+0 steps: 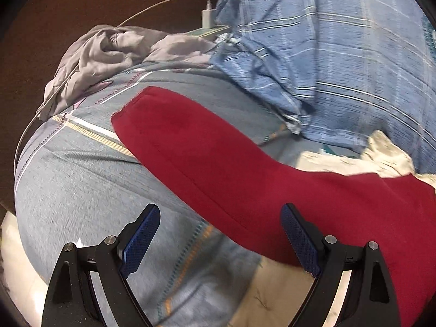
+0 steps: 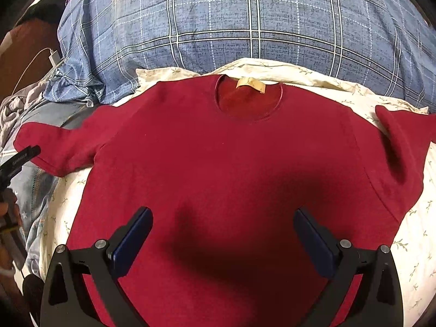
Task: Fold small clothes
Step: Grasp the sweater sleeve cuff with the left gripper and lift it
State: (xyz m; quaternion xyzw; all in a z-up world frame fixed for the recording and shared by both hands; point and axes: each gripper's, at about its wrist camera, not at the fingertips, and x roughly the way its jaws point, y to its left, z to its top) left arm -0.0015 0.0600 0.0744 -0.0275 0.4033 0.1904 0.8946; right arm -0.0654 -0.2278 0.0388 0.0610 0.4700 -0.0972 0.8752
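Observation:
A dark red sweater [image 2: 218, 163] lies spread flat, front up, on a cream floral sheet [image 2: 408, 245], its round neck and tan label [image 2: 250, 84] at the far side. Its left sleeve [image 1: 207, 147] stretches out over a grey-blue patterned cover. The right sleeve [image 2: 403, 141] is bunched up at the right edge. My left gripper [image 1: 220, 218] is open just above the left sleeve's lower edge, with nothing between its fingers. My right gripper [image 2: 222, 218] is open above the sweater's lower body and casts a shadow on it. The left gripper's tip [image 2: 21, 158] shows at the right wrist view's left edge.
A blue plaid pillow [image 2: 245, 21] lies behind the sweater. A crumpled grey garment [image 1: 95, 62] sits at the far left, with a white charger [image 1: 208, 13] and its cable beside it. The grey-blue patterned cover [image 1: 81, 185] spreads under the left sleeve.

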